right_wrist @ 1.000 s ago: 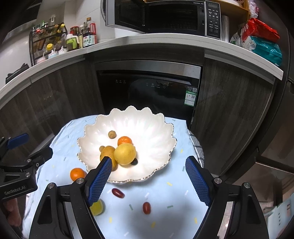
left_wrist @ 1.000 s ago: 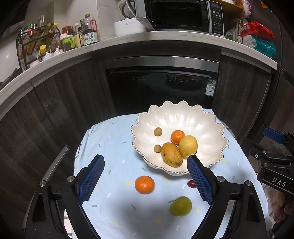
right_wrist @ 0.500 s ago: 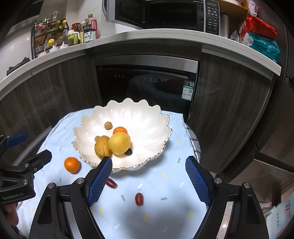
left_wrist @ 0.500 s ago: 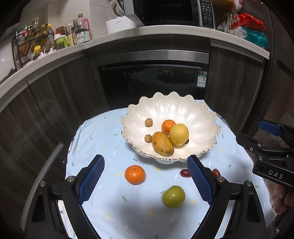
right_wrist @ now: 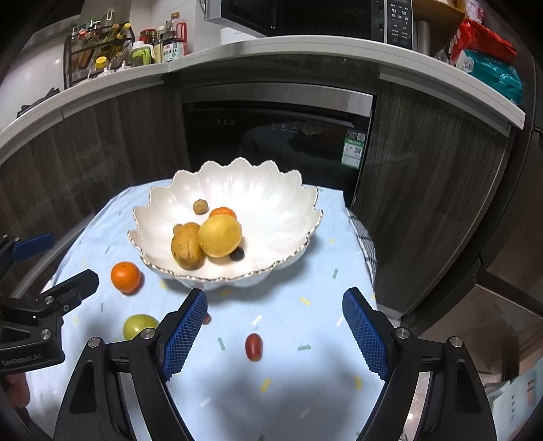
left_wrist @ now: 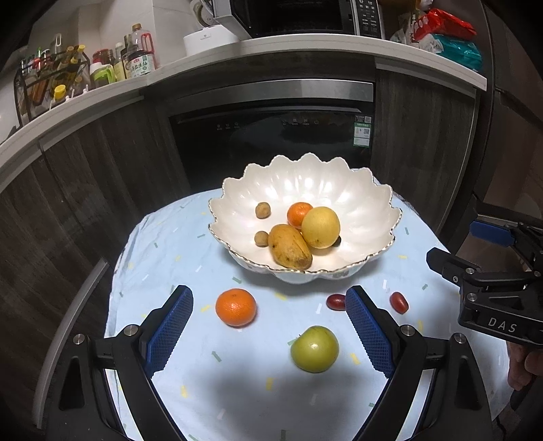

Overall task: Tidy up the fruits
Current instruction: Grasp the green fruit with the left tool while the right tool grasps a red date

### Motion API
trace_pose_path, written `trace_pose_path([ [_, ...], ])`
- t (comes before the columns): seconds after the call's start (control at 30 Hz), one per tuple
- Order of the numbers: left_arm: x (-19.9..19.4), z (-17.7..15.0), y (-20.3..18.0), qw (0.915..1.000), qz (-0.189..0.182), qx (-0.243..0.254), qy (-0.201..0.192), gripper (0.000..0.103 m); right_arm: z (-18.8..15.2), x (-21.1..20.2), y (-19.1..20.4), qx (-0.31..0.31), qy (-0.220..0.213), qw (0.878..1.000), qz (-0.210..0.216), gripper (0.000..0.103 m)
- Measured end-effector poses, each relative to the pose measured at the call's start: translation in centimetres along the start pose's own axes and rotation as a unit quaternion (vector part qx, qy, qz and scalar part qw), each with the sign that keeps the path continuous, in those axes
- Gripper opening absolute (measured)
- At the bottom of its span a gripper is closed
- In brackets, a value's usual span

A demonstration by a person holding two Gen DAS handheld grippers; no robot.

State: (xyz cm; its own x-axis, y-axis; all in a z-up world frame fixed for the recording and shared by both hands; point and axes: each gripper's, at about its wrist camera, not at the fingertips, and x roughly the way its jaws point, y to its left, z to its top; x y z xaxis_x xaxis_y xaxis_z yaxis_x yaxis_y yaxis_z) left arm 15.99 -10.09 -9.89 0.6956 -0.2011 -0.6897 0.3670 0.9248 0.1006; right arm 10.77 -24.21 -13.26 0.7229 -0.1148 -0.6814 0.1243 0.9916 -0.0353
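Observation:
A white scalloped bowl (left_wrist: pixel 359 190) (right_wrist: pixel 271 190) stands on a light blue cloth and holds a mango (left_wrist: pixel 289 246), a yellow citrus (left_wrist: pixel 320 227), an orange and two small brown fruits. On the cloth in front lie an orange (left_wrist: pixel 235 307) (right_wrist: pixel 125 276), a green apple (left_wrist: pixel 314 348) (right_wrist: pixel 139 325) and two red dates (left_wrist: pixel 398 302) (left_wrist: pixel 335 301). My left gripper (left_wrist: pixel 268 330) hangs open above the orange and apple. My right gripper (right_wrist: pixel 274 334) is open above one date (right_wrist: pixel 253 346); its left finger hides most of the other.
The cloth-covered small table (left_wrist: pixel 159 251) stands before dark cabinets and a built-in oven (left_wrist: pixel 271 135). A counter above carries bottles (left_wrist: pixel 135 61) and a microwave (right_wrist: pixel 305 13). The table's right edge (right_wrist: pixel 368 251) drops off next to the cabinet.
Both grippers have sunk toward the table and drawn back a little, so the loose fruits in front of the bowl show more fully. Their jaws have stayed wide.

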Motion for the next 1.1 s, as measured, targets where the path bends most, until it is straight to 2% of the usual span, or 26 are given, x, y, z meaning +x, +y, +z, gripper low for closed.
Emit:
trace_pose_path([
  [0.8,3.9,-4.4,-2.1,0.9994,-0.024,0.02,0.017,0.092,-4.3,4.1,0.1,-0.004,0.03,0.999,0.02,0.082],
  [1.1,5.3,-5.4,-2.8,0.9987,-0.033,0.031,0.024,0.091,-5.1,5.5,0.3,-0.008,0.037,0.999,0.028,0.078],
])
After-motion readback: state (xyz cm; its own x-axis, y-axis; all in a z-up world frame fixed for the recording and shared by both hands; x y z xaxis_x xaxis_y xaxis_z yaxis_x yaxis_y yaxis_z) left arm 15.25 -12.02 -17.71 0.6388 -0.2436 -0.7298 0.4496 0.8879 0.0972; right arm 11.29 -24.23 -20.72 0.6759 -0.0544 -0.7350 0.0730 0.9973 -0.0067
